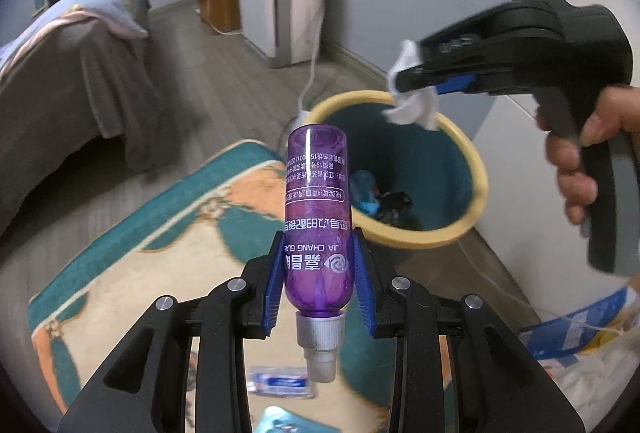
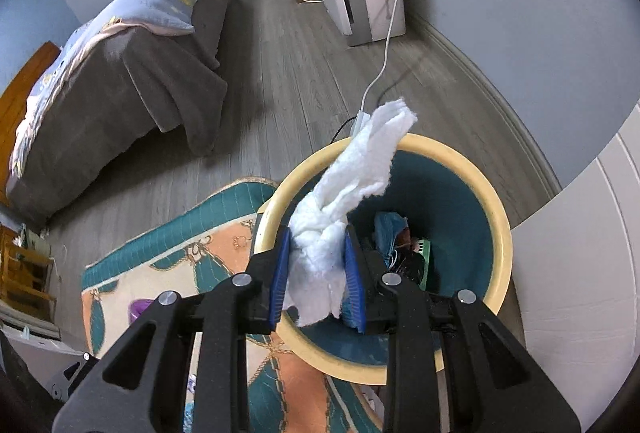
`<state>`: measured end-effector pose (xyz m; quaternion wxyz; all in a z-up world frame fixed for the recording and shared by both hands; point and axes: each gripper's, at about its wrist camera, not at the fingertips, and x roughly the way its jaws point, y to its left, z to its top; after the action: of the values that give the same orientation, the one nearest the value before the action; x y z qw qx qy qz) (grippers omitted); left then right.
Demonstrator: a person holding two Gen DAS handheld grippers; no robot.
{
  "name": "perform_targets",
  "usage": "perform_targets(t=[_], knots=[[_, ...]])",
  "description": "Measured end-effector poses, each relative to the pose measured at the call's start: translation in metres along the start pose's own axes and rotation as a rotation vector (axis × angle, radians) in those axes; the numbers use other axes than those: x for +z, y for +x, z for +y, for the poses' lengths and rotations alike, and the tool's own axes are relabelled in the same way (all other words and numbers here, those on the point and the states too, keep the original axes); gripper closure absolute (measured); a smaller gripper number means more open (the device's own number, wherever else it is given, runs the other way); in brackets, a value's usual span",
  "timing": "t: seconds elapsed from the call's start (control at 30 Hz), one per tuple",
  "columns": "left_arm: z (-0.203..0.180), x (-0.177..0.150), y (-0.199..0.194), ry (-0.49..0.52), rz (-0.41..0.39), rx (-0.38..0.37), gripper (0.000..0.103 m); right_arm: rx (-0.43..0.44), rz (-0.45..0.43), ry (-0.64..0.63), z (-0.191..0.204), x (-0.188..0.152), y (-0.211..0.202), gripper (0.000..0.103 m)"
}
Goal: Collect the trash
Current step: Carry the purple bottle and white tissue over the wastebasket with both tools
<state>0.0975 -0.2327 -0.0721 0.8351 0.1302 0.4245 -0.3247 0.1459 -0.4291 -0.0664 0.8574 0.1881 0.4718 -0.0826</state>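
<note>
Left gripper [image 1: 320, 281]: my blue fingers [image 1: 272, 293] are closed partway on the purple spray bottle [image 1: 318, 217], pads against its lower body, nozzle toward the camera, base pointing at the bin. Right gripper [image 2: 316, 273]: fingers [image 2: 354, 273] pinch a crumpled white tissue [image 2: 348, 193], loose tail sticking up past the tips.

Bin [image 2: 502, 233], yellow rim and teal inside, sits centre-right in the left wrist view and lower centre in the right wrist view. In the left view the tissue hangs over the far rim; the bottle is short of the near rim, above the rug [image 1: 132, 245].

Risks, as I judge them:
- Bottle is smooth and round, held only low on its body; a tilt could slide it out onto the rug.
- Releasing the bottle here likely misses or clips the rim.
- Tissue is light; the tail may snag on a finger or drape over the rim rather than drop in.
- Both grippers converge on one opening; they could knock together.

Count: grippers 2; bottle 1; tissue 1; bin 1, some trash already at its bottom, number unclear; small blue-white wrapper [image 1: 280, 381] on the rug at lower centre of the left view, 1.
</note>
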Motion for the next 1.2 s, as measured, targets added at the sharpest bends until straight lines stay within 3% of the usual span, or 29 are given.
perform_targets(t=[0.57,1.2], knots=[[-0.043,0.046,0.038,0.122,0.072,0.012,0.07,-0.032,0.015,0.045,-0.032,0.0,0.004,0.077],[-0.056,0.06,0.095,0.099,0.134,0.02,0.07,-0.075,0.116,0.178,-0.086,-0.016,0.04,0.077]])
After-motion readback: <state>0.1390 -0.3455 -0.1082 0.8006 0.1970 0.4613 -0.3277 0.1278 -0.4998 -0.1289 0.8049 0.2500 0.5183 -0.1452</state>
